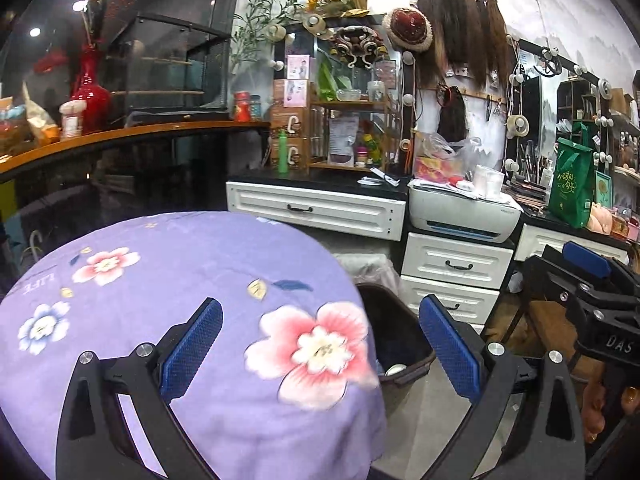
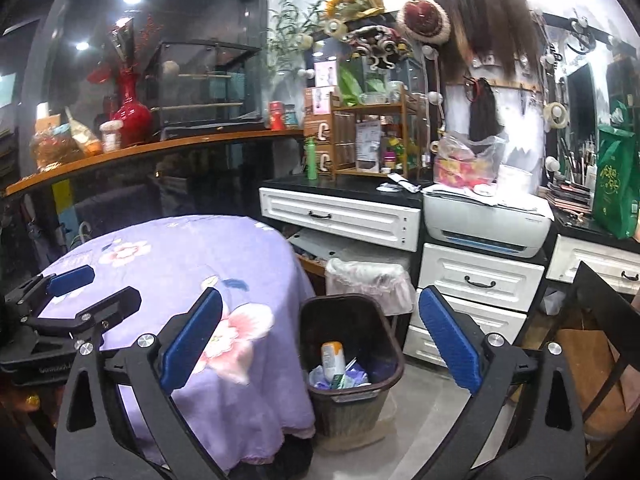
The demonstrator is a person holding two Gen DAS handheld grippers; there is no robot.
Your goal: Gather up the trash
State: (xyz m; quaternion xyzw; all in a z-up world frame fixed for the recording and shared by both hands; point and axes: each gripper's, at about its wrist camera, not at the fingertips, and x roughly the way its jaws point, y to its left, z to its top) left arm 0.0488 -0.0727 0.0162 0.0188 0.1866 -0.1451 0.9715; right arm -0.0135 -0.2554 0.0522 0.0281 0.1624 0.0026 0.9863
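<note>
Both grippers stand spread wide with nothing between their blue pads: the left gripper [image 1: 320, 348] hangs over the purple cloth on the table [image 1: 160, 280], the right gripper [image 2: 320, 344] just beside the table's rounded edge. Below and ahead of the right gripper sits the dark bin [image 2: 352, 344], with a bottle [image 2: 332, 360] and wrappers already inside, likely trash dropped there. The cloth top shows bare. Drawers [image 2: 480, 280] crowd close behind the bin; open floor lies to its right.
</note>
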